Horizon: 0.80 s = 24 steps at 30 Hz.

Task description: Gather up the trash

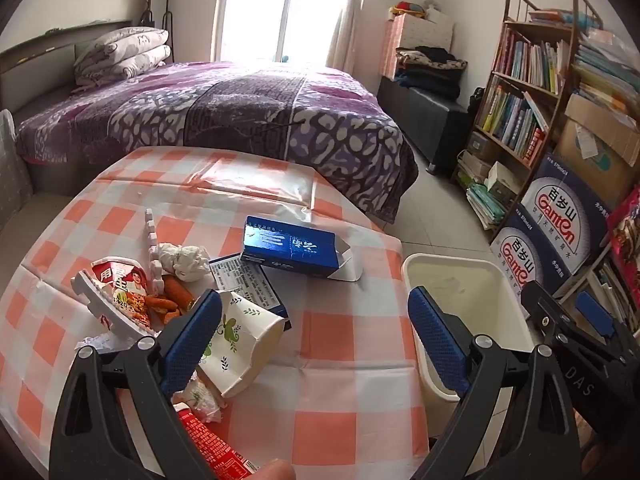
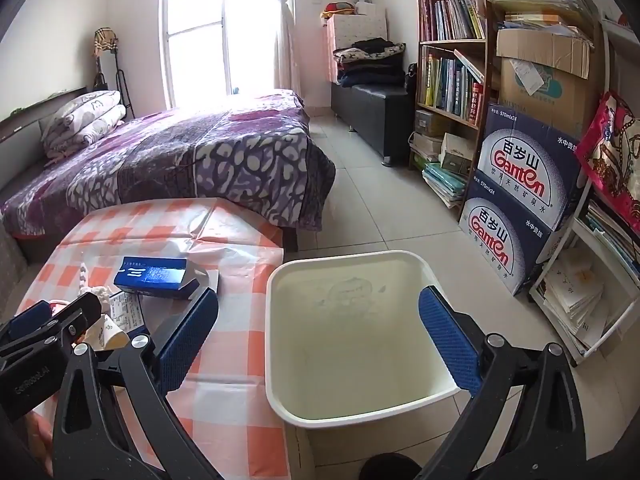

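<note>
A crushed white paper cup with a green leaf print lies on its side on the orange-and-white checked tabletop, its open mouth turned toward the right, touching or just under the left finger of the left gripper, whose fingers stand wide open and hold nothing. Other litter, a flattened blue carton and a red instant-noodle tub, lies beyond and left of those fingers. The empty cream plastic bin stands past the tabletop's right edge, between the open, empty fingers of the right gripper, so the left gripper is likely nearer the trash.
</note>
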{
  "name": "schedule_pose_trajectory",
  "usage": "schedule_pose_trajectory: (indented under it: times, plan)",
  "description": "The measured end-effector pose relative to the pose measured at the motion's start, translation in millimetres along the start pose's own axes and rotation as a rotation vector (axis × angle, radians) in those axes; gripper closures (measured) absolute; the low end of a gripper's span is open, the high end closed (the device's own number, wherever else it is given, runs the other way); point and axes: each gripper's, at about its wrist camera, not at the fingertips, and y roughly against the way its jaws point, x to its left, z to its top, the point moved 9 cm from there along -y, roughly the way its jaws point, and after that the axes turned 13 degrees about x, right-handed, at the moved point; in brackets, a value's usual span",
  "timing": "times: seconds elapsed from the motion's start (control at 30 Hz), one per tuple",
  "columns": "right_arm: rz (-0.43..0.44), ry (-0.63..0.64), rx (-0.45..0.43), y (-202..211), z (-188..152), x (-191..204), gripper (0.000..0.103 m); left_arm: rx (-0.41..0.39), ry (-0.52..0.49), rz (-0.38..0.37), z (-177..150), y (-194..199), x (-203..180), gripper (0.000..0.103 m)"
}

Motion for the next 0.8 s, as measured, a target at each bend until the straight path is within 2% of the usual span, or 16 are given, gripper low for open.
schedule_pose_trajectory:
  times: [0.8]
  plan:
    - [0.008, -0.002, 0.0, -4.9, 1.1, -0.8, 0.007, -0.003, 0.0, -0.001, -1.2, -1.4, 0.6, 0.012]
